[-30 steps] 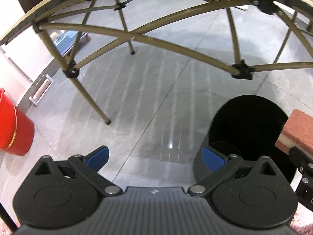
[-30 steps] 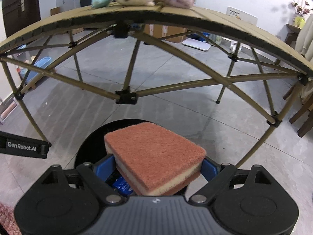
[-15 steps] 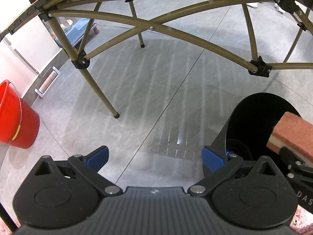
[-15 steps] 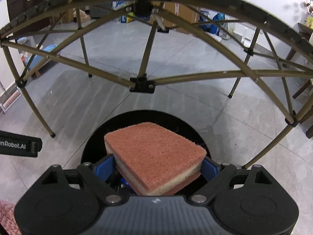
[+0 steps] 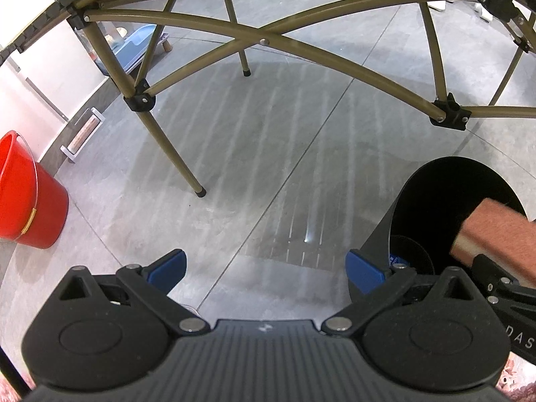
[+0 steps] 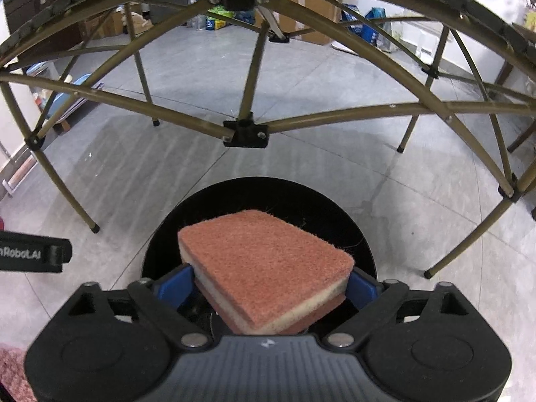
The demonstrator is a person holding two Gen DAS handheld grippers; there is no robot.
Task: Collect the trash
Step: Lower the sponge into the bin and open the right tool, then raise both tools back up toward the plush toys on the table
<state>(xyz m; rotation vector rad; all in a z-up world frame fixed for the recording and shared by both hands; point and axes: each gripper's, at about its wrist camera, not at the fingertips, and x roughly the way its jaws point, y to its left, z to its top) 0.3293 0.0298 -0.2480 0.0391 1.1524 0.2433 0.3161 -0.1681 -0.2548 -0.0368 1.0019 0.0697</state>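
Rust-orange scrubby sponge (image 6: pixel 264 268) with a cream foam layer through its middle sits between the blue pads (image 6: pixel 176 284) of the right gripper (image 6: pixel 268 286), right above the mouth of the round black trash bin (image 6: pixel 355 234). That gripper is angled steeply down at the bin, and its jaws have just been opening wider, with the sponge between them; the pads look about level with the sponge's sides, and I honestly can't tell if they're pressing on it. The sponge lies flat, scouring face up, long axis running away from the camera and skewed a little, one corner pointing toward the far rim. The left gripper (image 5: pixel 264 269) also tilts down at the grey tile floor (image 5: pixel 234 154), jaws wide apart and holding nothing, just left of the bin. Olive folding desk frame (image 6: pixel 246 130) arches overhead, and a red bucket (image 5: pixel 26 197) stands off to the left.
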